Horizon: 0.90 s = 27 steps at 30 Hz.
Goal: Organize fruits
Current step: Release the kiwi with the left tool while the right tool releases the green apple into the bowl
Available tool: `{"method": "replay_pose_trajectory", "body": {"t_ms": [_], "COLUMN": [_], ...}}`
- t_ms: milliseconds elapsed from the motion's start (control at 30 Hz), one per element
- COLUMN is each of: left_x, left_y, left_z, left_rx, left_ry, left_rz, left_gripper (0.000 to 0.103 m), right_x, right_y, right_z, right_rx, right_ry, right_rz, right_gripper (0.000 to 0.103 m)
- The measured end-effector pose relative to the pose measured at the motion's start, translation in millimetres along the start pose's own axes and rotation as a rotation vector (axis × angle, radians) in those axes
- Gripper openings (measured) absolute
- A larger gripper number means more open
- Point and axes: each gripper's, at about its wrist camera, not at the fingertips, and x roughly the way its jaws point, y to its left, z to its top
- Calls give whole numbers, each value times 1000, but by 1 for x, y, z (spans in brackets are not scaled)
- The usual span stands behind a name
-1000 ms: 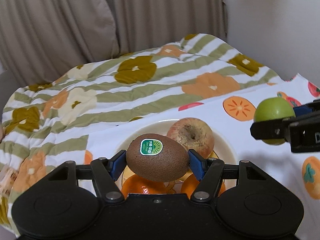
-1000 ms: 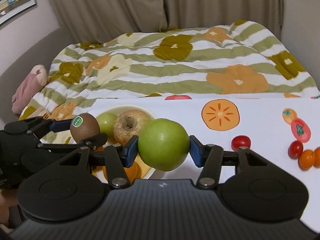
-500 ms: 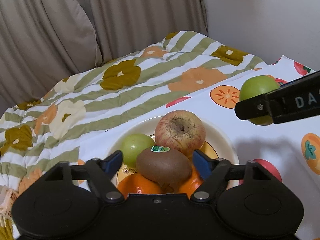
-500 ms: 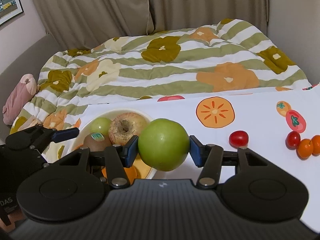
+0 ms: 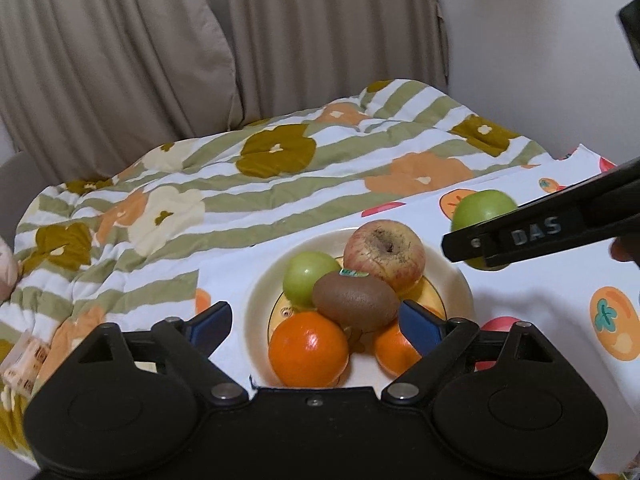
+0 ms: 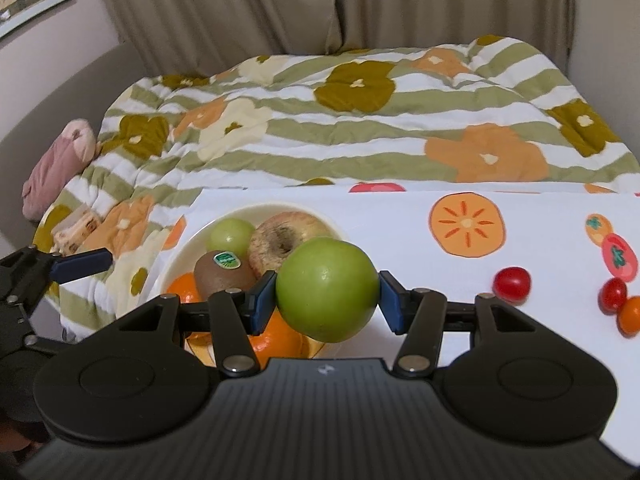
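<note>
Beige curtains hang at the far side, and in front of them a striped, flowered quilt lies rumpled. Nearer, a white cloth printed with fruit pictures covers the surface. On it stands a cream plate, left of centre in the right wrist view.

On the plate lie 5 fruits: a small green fruit at the far left, a red-yellow apple at the far right, a kiwi with a green sticker in the middle, resting on top of the 2 oranges, a big orange near left and a second orange near right, partly hidden by a blue pad.

Left gripper sits near the plate's near edge with its fingers spread wide; its jaws have just been opening, and the blue pads stand clear of the kiwi on either side, touching nothing.

Right gripper pinches a green apple between its 2 blue pads, held in the air just right of the plate and above its right rim. In the left wrist view this apple shows behind the black finger of that gripper.

Farther right on the cloth lie 2 red cherry tomatoes and a small orange one, well apart from the plate. A pink bundle lies at the far left, beside the quilt.
</note>
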Motion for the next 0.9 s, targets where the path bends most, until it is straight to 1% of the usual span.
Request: {"method": "replay_pose_trajectory", "body": {"t_ms": [267, 533, 667, 733, 800, 900], "left_x": [-12, -11, -10, -10, -11, -10], "left_y": [0, -8, -10, -10, -11, -12], "left_z": [-12, -21, -24, -24, -25, -26], "left_rx": [-49, -47, -56, -63, -67, -68], "left_ry": [-8, 12, 23, 26, 30, 36], "left_rz": [26, 22, 22, 21, 16, 17], "left_gripper": [93, 96, 96, 96, 96, 96], "right_x": [24, 37, 35, 35, 33, 29], "right_y": [1, -7, -7, -3, -1, -2], "right_z": [-2, -7, -8, -6, -7, -9], "right_rx": [-19, -12, -26, -59, -81, -82], "right_ry": [36, 67, 36, 34, 18, 3], "right_rz": [36, 56, 79, 62, 51, 87], "right_gripper": [69, 69, 71, 81, 103, 103]}}
